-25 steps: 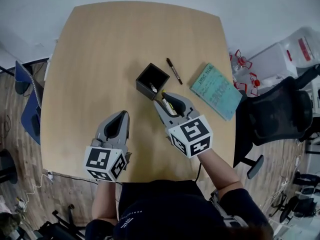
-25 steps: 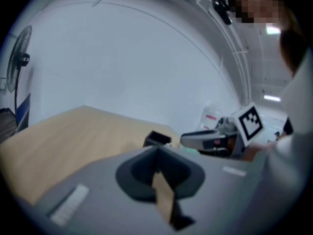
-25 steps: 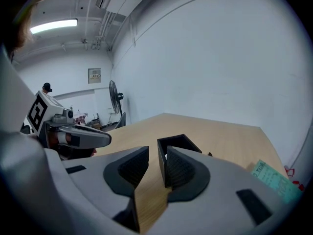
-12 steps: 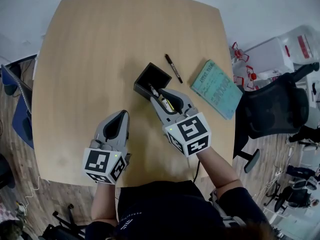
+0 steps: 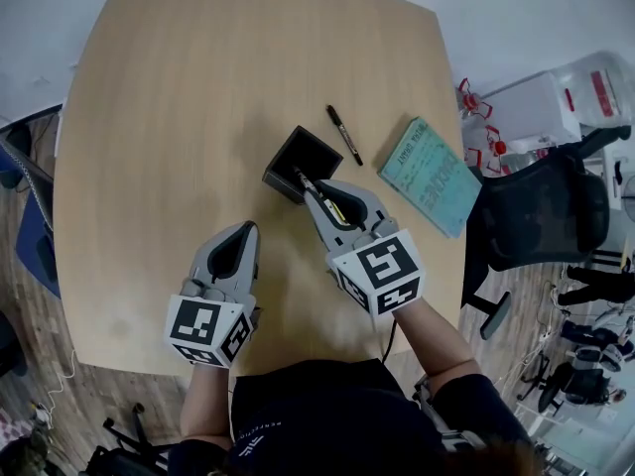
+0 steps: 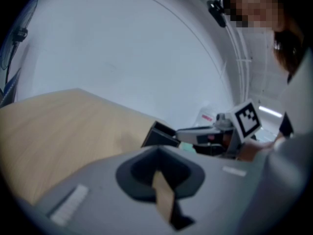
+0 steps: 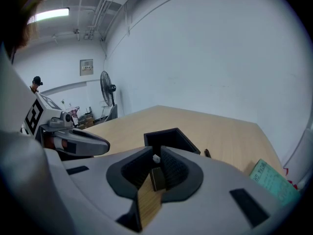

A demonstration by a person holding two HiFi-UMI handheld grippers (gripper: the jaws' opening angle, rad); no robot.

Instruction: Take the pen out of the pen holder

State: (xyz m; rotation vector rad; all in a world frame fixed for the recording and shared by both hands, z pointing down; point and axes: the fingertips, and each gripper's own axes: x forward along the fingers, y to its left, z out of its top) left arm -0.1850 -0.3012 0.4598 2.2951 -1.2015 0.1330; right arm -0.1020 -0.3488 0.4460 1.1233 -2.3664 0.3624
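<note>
A black square pen holder [image 5: 282, 178] stands mid-table. One pen [image 5: 301, 178] leans out of it toward me, white tip up. My right gripper [image 5: 316, 194] is at the holder's near rim, and its jaws are closing with that pen [image 7: 156, 158] between the pads. A sliver of gap still shows on the pen's left side. My left gripper [image 5: 243, 227] hovers shut and empty to the near left of the holder [image 6: 159, 137], clear of it. In the right gripper view the holder [image 7: 168, 137] sits just beyond my right gripper [image 7: 155, 155].
A second black pen [image 5: 344, 135] lies on the table right of the holder. A teal notebook [image 5: 429, 177] lies near the table's right edge. A black office chair [image 5: 541, 221] stands beside that edge. The wooden table [image 5: 179, 87] stretches away at the far left.
The right gripper's jaws have narrowed around the leaning pen after edging up to the holder. The left gripper has sunk slightly and stays shut.
</note>
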